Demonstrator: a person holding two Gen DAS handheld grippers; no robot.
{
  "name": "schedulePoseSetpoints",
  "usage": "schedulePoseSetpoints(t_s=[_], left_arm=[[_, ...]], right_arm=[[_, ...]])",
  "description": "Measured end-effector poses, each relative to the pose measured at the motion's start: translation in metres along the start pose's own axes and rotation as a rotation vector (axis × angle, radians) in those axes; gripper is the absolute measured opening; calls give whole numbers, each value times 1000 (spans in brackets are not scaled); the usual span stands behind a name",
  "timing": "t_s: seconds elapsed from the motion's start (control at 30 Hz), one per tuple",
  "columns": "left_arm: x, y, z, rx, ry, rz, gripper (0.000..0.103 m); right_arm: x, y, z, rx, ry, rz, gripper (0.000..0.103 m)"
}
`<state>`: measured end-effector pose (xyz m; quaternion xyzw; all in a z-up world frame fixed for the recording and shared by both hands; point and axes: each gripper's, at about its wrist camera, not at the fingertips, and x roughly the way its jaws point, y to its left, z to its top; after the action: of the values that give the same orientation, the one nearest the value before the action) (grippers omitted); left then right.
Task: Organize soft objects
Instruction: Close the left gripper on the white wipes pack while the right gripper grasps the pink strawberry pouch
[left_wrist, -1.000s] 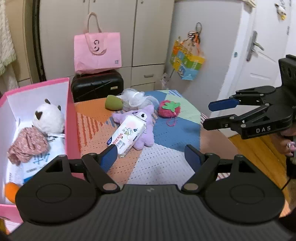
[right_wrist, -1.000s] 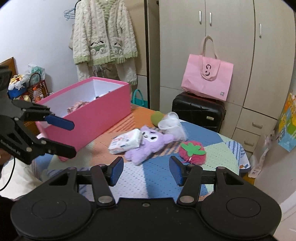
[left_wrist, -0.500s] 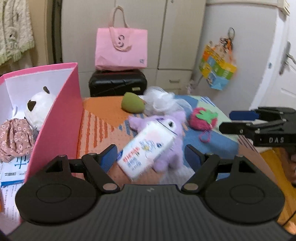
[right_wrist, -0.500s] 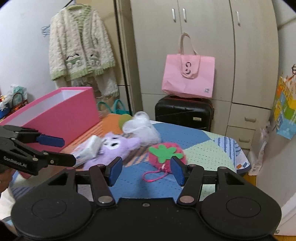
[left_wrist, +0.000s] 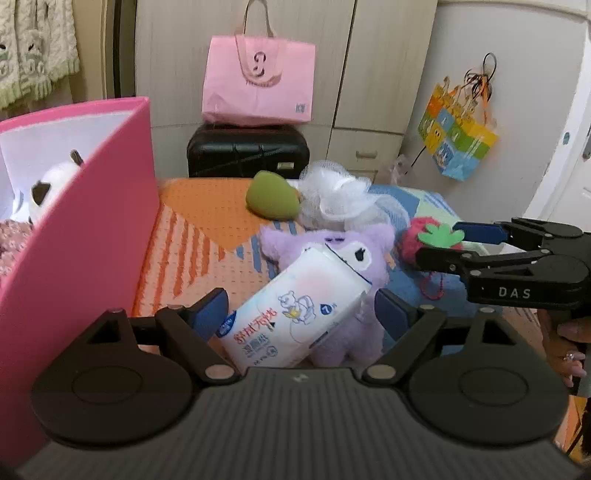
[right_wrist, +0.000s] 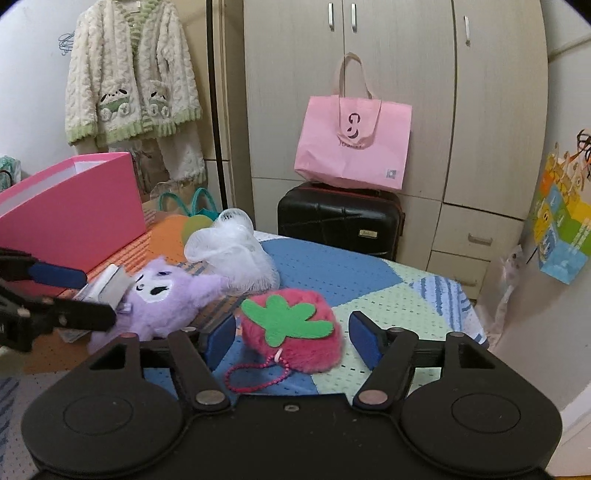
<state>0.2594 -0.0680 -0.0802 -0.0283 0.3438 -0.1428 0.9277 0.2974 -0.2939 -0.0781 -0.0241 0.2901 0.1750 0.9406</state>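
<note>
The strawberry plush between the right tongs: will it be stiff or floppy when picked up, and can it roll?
The strawberry plush looks furry and rounded, so it probably squashes. Its bead loop lies slack and would likely dangle. It seems unlikely to roll far.

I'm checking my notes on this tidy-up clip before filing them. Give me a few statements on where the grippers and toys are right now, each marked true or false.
1. The left gripper is open around the tissue pack. True.
2. The right gripper is shut on the strawberry plush. False: its jaws stand open on either side of it.
3. The tissue pack lies partly on the purple plush. True.
4. The panda plush lies on the patchwork mat. False: it is inside the pink box.
5. The pink tote bag stands on the black suitcase. True.
</note>
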Motion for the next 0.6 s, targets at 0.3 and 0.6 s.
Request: schedulePoseSetpoints(t_s=[0.3,0.6], left_arm=[[11,0,-1,-19,13,22,93],[3,-2,-6,-41,-24,1,67]], right_arm=[[19,2,-1,19,27,20,81],[20,-5,-6,51,47,40,54]])
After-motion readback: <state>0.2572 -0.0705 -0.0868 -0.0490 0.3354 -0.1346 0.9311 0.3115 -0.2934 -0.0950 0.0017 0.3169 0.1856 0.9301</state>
